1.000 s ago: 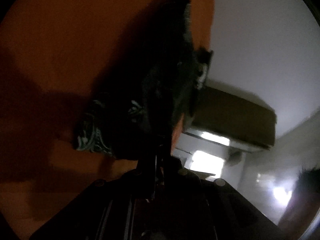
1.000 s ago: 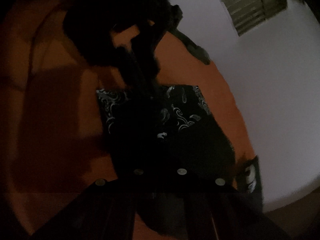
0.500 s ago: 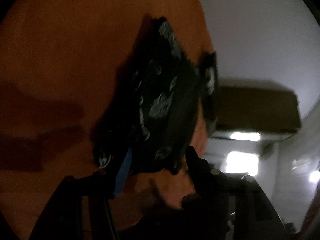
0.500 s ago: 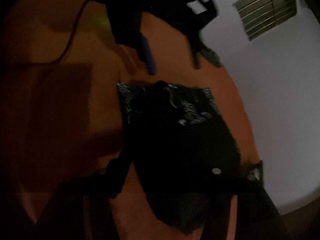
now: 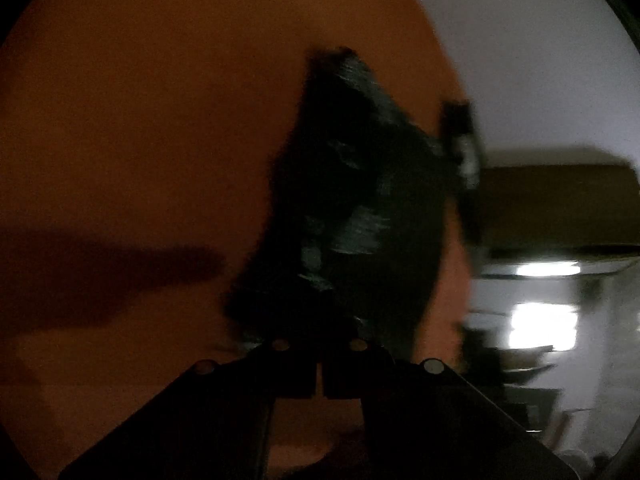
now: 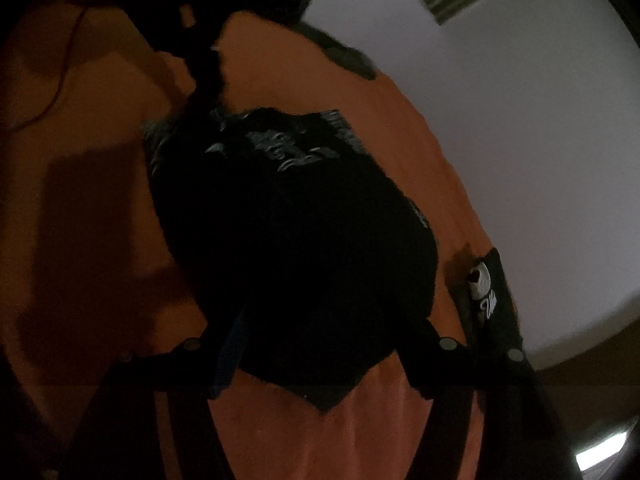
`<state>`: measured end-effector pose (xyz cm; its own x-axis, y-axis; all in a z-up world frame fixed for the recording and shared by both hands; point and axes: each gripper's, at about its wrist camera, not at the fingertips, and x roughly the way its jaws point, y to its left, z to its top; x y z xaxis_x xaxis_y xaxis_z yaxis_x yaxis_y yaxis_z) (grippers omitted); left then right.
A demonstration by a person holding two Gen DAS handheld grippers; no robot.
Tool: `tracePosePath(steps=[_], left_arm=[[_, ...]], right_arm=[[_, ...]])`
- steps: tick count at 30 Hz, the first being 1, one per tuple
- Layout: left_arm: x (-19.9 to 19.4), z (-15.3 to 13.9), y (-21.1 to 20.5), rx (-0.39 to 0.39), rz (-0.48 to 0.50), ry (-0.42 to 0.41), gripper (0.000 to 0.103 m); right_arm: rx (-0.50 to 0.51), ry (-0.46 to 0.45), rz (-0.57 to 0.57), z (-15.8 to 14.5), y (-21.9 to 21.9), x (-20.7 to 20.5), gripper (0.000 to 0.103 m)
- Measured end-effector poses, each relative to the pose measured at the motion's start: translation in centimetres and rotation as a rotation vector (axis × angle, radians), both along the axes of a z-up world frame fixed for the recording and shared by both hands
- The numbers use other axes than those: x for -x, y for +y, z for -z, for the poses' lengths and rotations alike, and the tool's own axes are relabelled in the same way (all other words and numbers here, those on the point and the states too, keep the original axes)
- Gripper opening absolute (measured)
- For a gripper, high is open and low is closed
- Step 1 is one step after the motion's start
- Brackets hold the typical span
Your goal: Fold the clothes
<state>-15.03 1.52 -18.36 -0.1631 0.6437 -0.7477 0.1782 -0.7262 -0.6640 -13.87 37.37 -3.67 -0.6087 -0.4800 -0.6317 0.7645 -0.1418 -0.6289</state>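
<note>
Here, a dark patterned cloth lying folded on an orange sheet, right gripper spread wide just above the cloth's near edge, left gripper pressed closed at the cloth's near end, grasp unclear, pale wall beyond the sheet.

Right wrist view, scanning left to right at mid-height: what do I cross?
Orange sheet → black patterned garment → small dark item with a white print → pale wall.
</note>
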Motion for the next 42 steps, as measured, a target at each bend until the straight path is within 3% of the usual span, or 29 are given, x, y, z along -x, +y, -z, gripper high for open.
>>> tracePosePath(steps=[3,5,7,8,9,10,11,14,17,19,20,21,22,23,24,27,29,33,36,39,40,41,42], left_arm=[[-0.1,1.5,-1.1,0.045,0.033,-0.064,0.001],[-0.8,2.2,-1.0,-0.075,0.022,-0.125,0.002],[-1.2,1.6,0.2,-0.231,-0.009,-0.127,0.005],[-1.3,1.1,0.8,-0.307,-0.018,-0.101,0.023],[-1.3,0.8,1.3,-0.343,-0.014,-0.093,0.063],[-1.3,0.7,2.0,-0.353,-0.003,-0.104,0.079],[-1.3,0.8,2.5,-0.364,0.002,-0.113,0.084],[-2.0,2.1,3.1,-0.426,0.002,-0.166,0.084],[-3.7,4.0,2.0,-0.422,-0.026,-0.282,0.083],[-4.1,4.3,1.5,-0.476,-0.102,-0.261,0.080],[-4.2,4.0,1.0,-0.512,-0.155,-0.220,0.073],[-4.3,3.7,0.7,-0.504,-0.170,-0.200,0.050],[-4.3,3.4,0.4,-0.481,-0.172,-0.188,0.034],[-4.1,3.1,0.3,-0.434,-0.161,-0.181,0.008],[-3.8,3.0,0.5,-0.379,-0.146,-0.177,0.005],[-4.0,2.8,0.1,-0.350,-0.162,-0.181,0.004],[-4.7,1.4,-0.4,-0.298,-0.172,-0.121,0.003],[-5.3,1.0,-2.1,-0.190,-0.135,-0.069,0.003],[-5.1,1.3,-1.8,-0.116,-0.096,-0.046,0.003],[-5.2,2.0,-1.2,-0.078,-0.058,-0.044,0.003],[-5.4,2.2,-1.1,-0.067,-0.049,-0.046,0.003],[-5.4,2.1,-0.9,-0.064,-0.030,-0.050,0.004],[-5.4,1.7,-0.8,-0.048,-0.008,-0.048,0.004]], right_arm=[[0.032,-0.019,-0.036,-0.3,0.3,-0.1,0.065],[0.039,-0.032,-0.064,-0.3,0.3,-0.1,0.065],[0.052,-0.075,-0.067,-0.8,0.3,0.1,0.065],[0.054,-0.080,-0.067,-1.0,0.3,0.0,0.065],[0.057,-0.085,-0.067,-1.2,0.4,0.0,0.065],[0.059,-0.090,-0.068,-1.4,0.4,0.0,0.065],[0.053,-0.077,-0.073,-1.2,0.2,0.0,0.065],[0.024,-0.028,-0.105,-0.6,0.0,-0.6,0.065],[0.016,-0.044,-0.102,-0.4,0.0,-0.7,0.065],[0.015,-0.061,-0.092,-0.5,0.2,-0.7,0.065],[0.014,-0.069,-0.087,-0.5,0.2,-0.7,0.065],[0.014,-0.078,-0.082,-0.5,0.3,-0.7,0.065],[0.013,-0.086,-0.077,-0.6,0.4,-0.7,0.065],[0.013,-0.095,-0.072,-0.6,0.4,-0.7,0.065],[0.015,-0.098,-0.068,-0.6,0.5,-0.6,0.065],[0.014,-0.090,-0.063,-0.6,0.3,-0.2,0.065],[0.029,-0.073,-0.060,-0.9,0.5,0.0,0.065],[0.163,-0.037,-0.049,-2.9,1.7,-0.1,0.065],[0.133,-0.042,-0.047,-1.7,1.4,0.0,0.066],[0.014,-0.140,0.013,1.7,0.4,1.8,0.064],[-0.026,-0.178,0.037,2.7,0.2,2.5,0.042],[-0.064,-0.213,0.060,3.6,0.0,3.1,0.013],[-0.104,-0.228,0.084,4.5,-0.2,3.6,0.006]])
